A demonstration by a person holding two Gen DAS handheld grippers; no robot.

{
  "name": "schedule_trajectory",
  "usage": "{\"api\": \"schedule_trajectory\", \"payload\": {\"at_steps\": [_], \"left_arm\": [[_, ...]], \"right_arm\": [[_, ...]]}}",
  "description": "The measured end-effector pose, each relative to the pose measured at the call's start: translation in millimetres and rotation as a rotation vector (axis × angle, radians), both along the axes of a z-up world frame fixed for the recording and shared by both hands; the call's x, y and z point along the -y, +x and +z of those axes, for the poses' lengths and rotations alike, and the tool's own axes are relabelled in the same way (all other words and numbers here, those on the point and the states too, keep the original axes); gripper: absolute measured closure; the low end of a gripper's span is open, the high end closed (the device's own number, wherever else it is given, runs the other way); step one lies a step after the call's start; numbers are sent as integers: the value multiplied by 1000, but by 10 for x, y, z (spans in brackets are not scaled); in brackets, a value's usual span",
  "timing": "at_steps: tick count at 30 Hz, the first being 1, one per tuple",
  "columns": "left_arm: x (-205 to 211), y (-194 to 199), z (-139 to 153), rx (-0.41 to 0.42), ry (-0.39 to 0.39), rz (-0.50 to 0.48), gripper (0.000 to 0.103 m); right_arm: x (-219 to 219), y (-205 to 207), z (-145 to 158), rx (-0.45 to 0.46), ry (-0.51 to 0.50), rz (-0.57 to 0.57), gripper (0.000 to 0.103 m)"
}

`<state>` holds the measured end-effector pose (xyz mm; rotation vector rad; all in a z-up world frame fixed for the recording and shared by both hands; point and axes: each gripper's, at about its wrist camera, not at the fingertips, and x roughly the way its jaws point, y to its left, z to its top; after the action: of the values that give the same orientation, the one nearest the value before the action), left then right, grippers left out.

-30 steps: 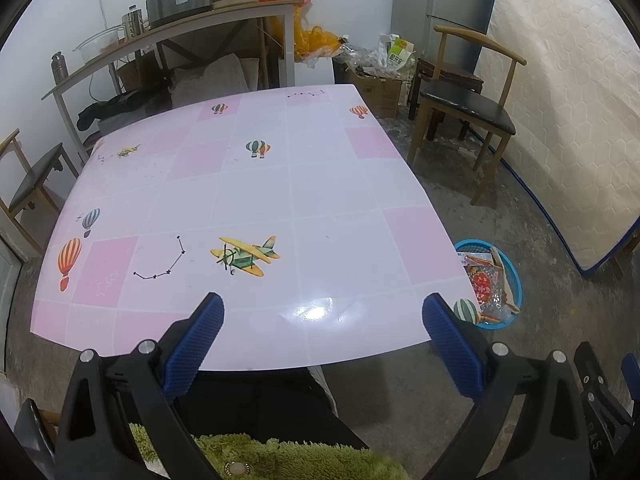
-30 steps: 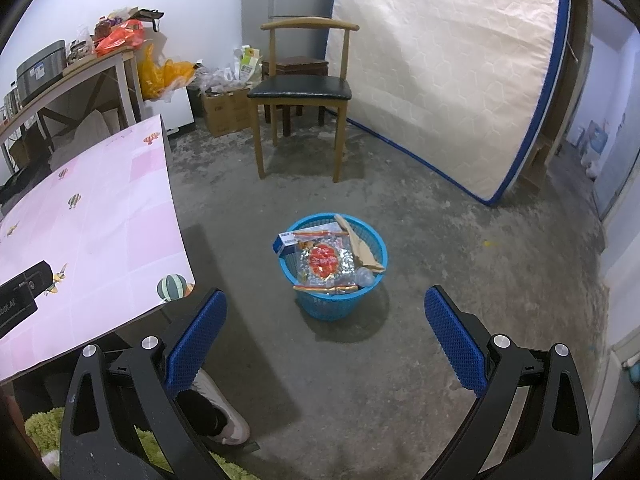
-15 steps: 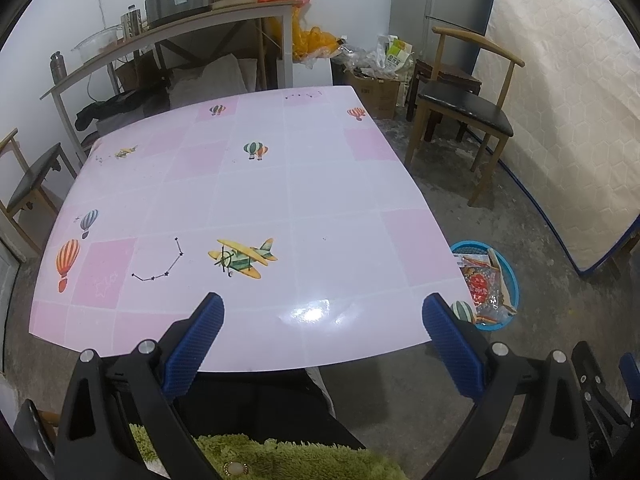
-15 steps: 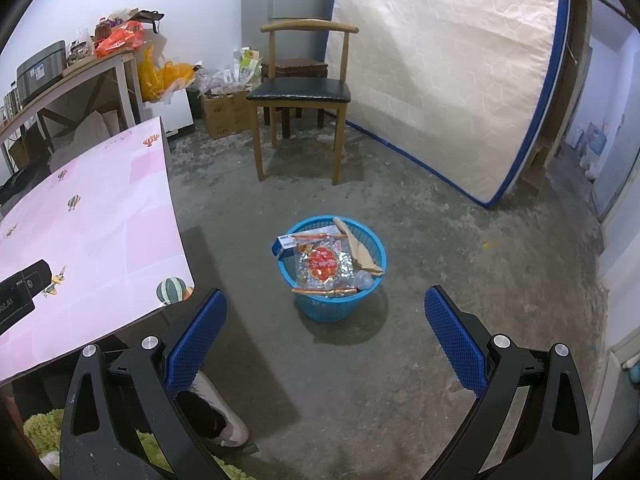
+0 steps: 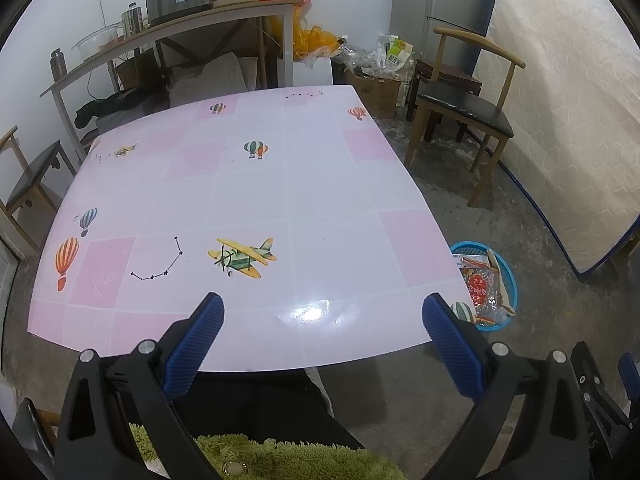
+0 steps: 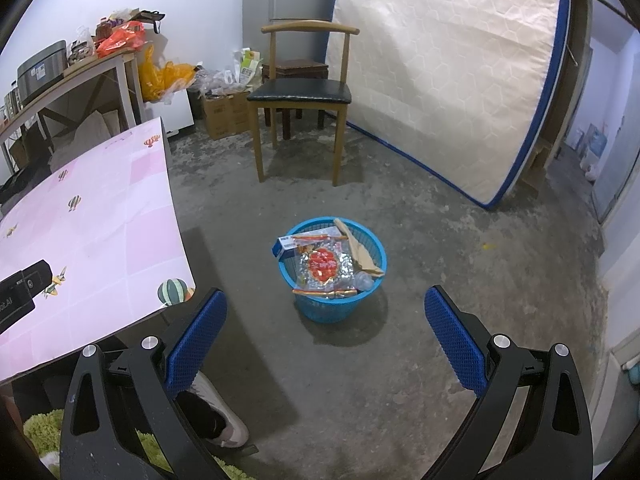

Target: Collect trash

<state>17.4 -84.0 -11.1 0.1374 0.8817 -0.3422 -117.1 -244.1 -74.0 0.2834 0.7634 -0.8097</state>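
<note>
A blue plastic basket (image 6: 370, 284) stands on the concrete floor to the right of the table, filled with trash: a red and silver wrapper (image 6: 323, 264), a blue box (image 6: 285, 245) and brown paper (image 6: 360, 250). It also shows in the left wrist view (image 5: 507, 272). My right gripper (image 6: 326, 340) is open and empty, held above the floor in front of the basket. My left gripper (image 5: 322, 340) is open and empty over the near edge of the pink table (image 5: 256, 184), whose top shows only printed pictures.
A wooden chair (image 6: 302, 92) stands beyond the basket and a mattress (image 6: 444, 80) leans on the right wall. A cluttered shelf table (image 5: 180, 28), boxes and bags line the back wall. Another chair (image 5: 28, 176) is left of the table. A shoe (image 6: 216, 420) is below.
Both grippers have stayed open and almost still. The views have shifted only slightly.
</note>
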Motion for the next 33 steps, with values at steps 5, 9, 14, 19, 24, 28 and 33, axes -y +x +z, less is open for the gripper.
{"api": "schedule_trajectory", "payload": {"at_steps": [5, 9, 14, 19, 24, 28, 33], "left_arm": [[-7, 9, -5, 1, -1, -1, 6], [-3, 8, -6, 0, 1, -2, 6], [-6, 10, -7, 0, 0, -2, 6], [-4, 9, -6, 1, 1, -3, 6], [-6, 10, -6, 0, 0, -2, 6], [-6, 10, -6, 0, 0, -2, 6], [-6, 8, -6, 0, -1, -2, 6]], "right_arm": [[3, -3, -2, 1, -1, 2, 8], [3, -3, -5, 1, 0, 1, 8], [1, -5, -7, 0, -1, 1, 8], [-9, -12, -9, 1, -1, 2, 8], [-14, -7, -5, 1, 0, 0, 8], [-13, -9, -8, 3, -1, -1, 8], [-13, -12, -4, 2, -1, 0, 8]]}}
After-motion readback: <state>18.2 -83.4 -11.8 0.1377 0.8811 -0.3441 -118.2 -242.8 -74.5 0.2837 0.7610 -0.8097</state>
